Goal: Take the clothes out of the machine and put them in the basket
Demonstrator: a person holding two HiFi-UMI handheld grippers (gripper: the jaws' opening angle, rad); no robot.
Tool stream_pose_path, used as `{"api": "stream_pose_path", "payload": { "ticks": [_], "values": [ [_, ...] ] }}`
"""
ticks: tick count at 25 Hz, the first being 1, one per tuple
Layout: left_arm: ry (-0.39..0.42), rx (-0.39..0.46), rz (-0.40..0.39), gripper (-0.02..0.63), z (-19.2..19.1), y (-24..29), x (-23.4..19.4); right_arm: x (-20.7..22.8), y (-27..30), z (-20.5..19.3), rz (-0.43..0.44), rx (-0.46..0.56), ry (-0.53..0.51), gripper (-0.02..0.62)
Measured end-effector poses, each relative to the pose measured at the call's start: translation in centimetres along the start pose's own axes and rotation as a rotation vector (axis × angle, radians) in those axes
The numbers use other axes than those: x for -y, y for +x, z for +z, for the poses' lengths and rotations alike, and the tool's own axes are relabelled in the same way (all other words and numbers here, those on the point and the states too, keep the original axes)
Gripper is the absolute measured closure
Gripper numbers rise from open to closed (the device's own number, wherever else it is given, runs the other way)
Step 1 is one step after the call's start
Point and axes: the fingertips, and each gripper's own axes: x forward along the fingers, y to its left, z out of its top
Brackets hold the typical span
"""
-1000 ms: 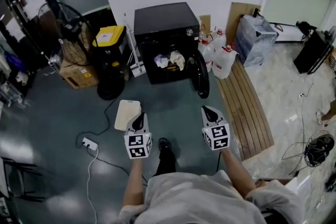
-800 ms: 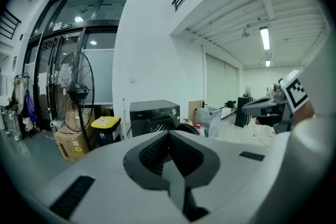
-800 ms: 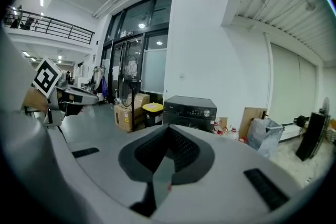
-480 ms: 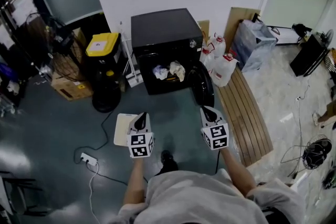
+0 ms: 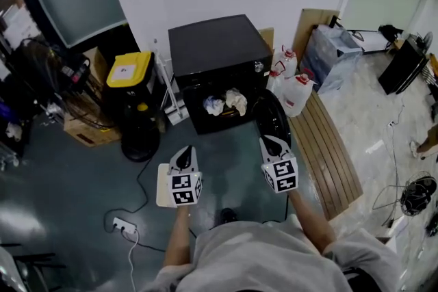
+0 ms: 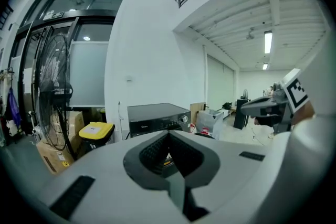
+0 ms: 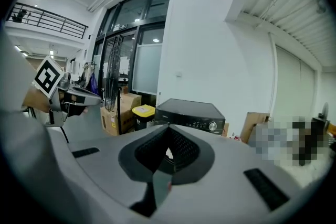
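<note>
Tongs both closed, empty: left tongs point(image 5: 185, 151), right tongs point(image 5: 267, 141), apart from machine point(image 5: 212, 44), clothes point(image 5: 229, 102) inside.

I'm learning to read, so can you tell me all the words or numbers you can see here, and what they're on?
No words or numbers can be read.
The white label on the yellow bin lid: too blurred.
The pale brand mark on the black machine: too small.
The black-and-white squares on the left gripper and right gripper cubes: patterns, not words.
</note>
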Motion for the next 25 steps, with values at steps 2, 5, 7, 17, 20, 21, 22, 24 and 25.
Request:
{"api": "stream_pose_path", "payload": {
  "ticks": [2, 5, 7, 17, 20, 21, 22, 24, 25],
  "values": [
    [0.002, -0.006, -0.008, 0.588, 0.1, 1.4, -1.1, -0.1, 1.6, 0.1, -0.01, -0.003, 0.015, 0.572],
    [0.002, -0.018, -0.023, 0.588, -0.1, 2.8, -1.9, -0.5, 3.0, -0.2, -0.014, -0.014, 0.029, 0.572],
    [0.005, -0.028, -0.034, 0.588, -0.1, 3.5, -2.1, -0.6, 3.7, -0.5, -0.015, -0.025, 0.034, 0.572],
    [-0.019, -0.07, -0.029, 0.588, -1.7, 6.1, -2.7, -0.1, 6.9, -1.7, 0.018, -0.07, 0.04, 0.572],
    [-0.025, -0.081, -0.006, 0.588, -2.1, 7.5, -3.3, 0.5, 9.0, -2.1, 0.041, -0.076, 0.039, 0.572],
    [-0.028, -0.086, 0.002, 0.588, -2.3, 8.1, -3.5, 0.7, 9.8, -2.3, 0.047, -0.078, 0.043, 0.572],
    [-0.03, -0.091, 0.01, 0.588, -2.3, 8.8, -3.8, 1.0, 10.7, -2.5, 0.053, -0.079, 0.047, 0.572],
    [-0.034, -0.099, 0.025, 0.588, -2.3, 10.5, -4.4, 1.8, 12.8, -2.6, 0.067, -0.078, 0.052, 0.572],
    [-0.037, -0.104, 0.03, 0.588, -2.2, 11.5, -4.7, 2.1, 13.9, -2.6, 0.074, -0.08, 0.056, 0.572]
  ]
}}
